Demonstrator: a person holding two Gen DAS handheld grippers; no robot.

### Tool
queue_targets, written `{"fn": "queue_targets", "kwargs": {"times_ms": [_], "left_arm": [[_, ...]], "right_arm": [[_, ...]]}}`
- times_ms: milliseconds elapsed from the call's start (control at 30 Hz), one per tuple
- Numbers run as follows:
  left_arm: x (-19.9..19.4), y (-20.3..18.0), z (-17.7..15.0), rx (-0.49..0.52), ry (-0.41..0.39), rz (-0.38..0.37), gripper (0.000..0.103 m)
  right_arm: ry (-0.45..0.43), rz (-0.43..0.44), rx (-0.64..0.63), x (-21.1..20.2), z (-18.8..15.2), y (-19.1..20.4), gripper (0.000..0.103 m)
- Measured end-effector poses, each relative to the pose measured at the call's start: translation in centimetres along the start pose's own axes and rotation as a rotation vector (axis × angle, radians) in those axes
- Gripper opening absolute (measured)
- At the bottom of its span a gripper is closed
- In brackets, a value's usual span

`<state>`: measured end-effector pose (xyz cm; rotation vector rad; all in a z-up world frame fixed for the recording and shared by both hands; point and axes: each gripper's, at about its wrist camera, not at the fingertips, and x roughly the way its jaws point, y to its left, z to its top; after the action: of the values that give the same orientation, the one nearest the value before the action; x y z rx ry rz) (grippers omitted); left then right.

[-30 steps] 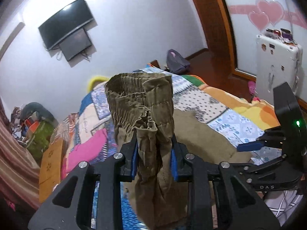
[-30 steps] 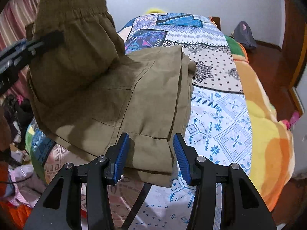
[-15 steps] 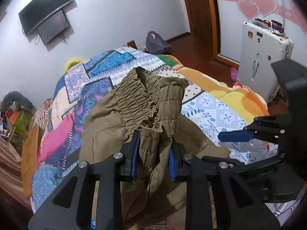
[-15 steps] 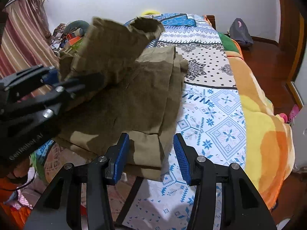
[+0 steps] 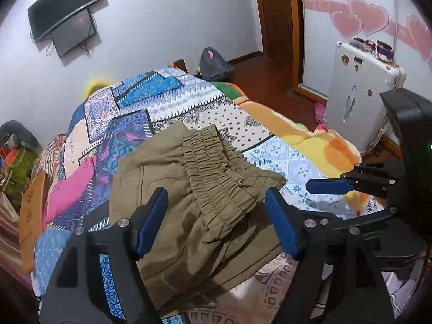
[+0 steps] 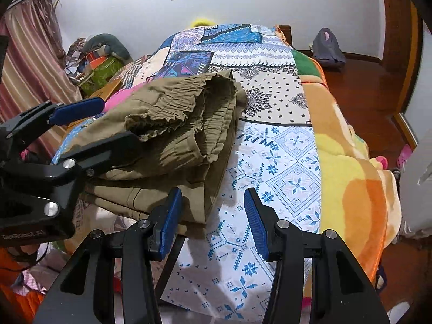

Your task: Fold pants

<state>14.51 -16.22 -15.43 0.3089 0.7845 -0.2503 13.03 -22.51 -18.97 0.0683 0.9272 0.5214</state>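
The olive-brown pants (image 5: 194,202) lie folded in a pile on the patterned bedspread (image 5: 272,151), the gathered elastic waistband (image 5: 216,172) on top. My left gripper (image 5: 216,221) is open and empty, its blue pads on either side of the pile just above it. In the right wrist view the pants (image 6: 172,127) lie left of centre, with the left gripper (image 6: 91,124) over their near left part. My right gripper (image 6: 213,218) is open and empty above the bedspread (image 6: 283,167), at the pants' near right corner. It also shows in the left wrist view (image 5: 332,186).
A white suitcase (image 5: 359,91) stands right of the bed. A grey backpack (image 5: 214,63) sits on the wooden floor by the far wall. Clutter and a cardboard box (image 6: 108,89) lie left of the bed, by a striped curtain (image 6: 29,62). Screens (image 5: 67,21) hang on the wall.
My left gripper carried the waistband end down onto the pile, opened and let it go. The right gripper stayed open at the near corner.
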Motion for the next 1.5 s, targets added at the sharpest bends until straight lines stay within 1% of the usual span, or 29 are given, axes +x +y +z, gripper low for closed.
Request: {"fn": "queue_targets", "kwargs": {"times_ms": [133, 200, 300, 467, 567, 633, 733, 833, 900, 1033, 1100, 1233, 1300, 1400, 1500], "left_arm": [[-1.9, 1.4, 0.5, -0.043, -0.05, -0.003, 0.074], [-2.7, 2.7, 0.8, -0.077, -0.065, -0.01, 0.074], [-3.1, 5.4, 1.1, -0.13, -0.072, 0.01, 0.074], [-2.0, 9.4, 0.2, -0.217, -0.038, 0.029, 0.074], [-0.8, 11.5, -1.0, -0.265, 0.006, 0.023, 0.074], [0.3, 12.4, -2.0, -0.29, 0.043, 0.016, 0.074], [2.0, 13.1, -3.6, -0.313, 0.1, 0.004, 0.074], [3.3, 13.1, -5.3, -0.327, 0.139, -0.01, 0.074], [3.9, 12.8, -6.6, -0.331, 0.155, -0.018, 0.075], [3.3, 12.7, -8.2, -0.344, 0.151, -0.059, 0.076], [2.8, 12.9, -8.7, -0.336, 0.151, -0.059, 0.079], [1.6, 13.5, -9.4, -0.33, 0.152, -0.065, 0.079], [0.8, 13.7, -9.2, -0.315, 0.145, -0.05, 0.079], [-0.1, 14.5, -8.6, -0.3, 0.13, 0.005, 0.079], [0.7, 16.1, -7.3, -0.313, 0.13, 0.031, 0.079]], "right_arm": [[-0.037, -0.003, -0.004, -1.2, 0.7, 0.2, 0.045], [-0.061, 0.0, -0.011, -1.8, 1.3, 0.5, 0.045], [-0.098, 0.011, -0.032, -2.6, 2.4, 1.4, 0.045], [-0.149, 0.042, -0.081, -2.6, 4.4, 3.6, 0.045], [-0.155, 0.06, -0.109, -1.5, 5.4, 4.8, 0.045], [-0.147, 0.071, -0.121, -0.3, 5.7, 5.5, 0.045], [-0.107, 0.085, -0.125, 1.9, 5.5, 6.1, 0.045], [-0.037, 0.086, -0.124, 4.0, 4.6, 6.2, 0.045], [-0.012, 0.076, -0.126, 4.8, 3.7, 6.1, 0.045], [-0.01, 0.075, -0.124, 4.4, 2.8, 5.6, 0.045], [-0.009, 0.077, -0.12, 4.3, 2.6, 5.5, 0.045], [-0.01, 0.071, -0.121, 4.0, 2.2, 5.4, 0.046], [-0.009, 0.079, -0.103, 3.8, 2.1, 5.1, 0.047], [-0.009, 0.078, -0.07, 3.8, 2.0, 4.5, 0.048], [-0.004, 0.09, -0.05, 4.0, 2.0, 3.9, 0.049]]}}
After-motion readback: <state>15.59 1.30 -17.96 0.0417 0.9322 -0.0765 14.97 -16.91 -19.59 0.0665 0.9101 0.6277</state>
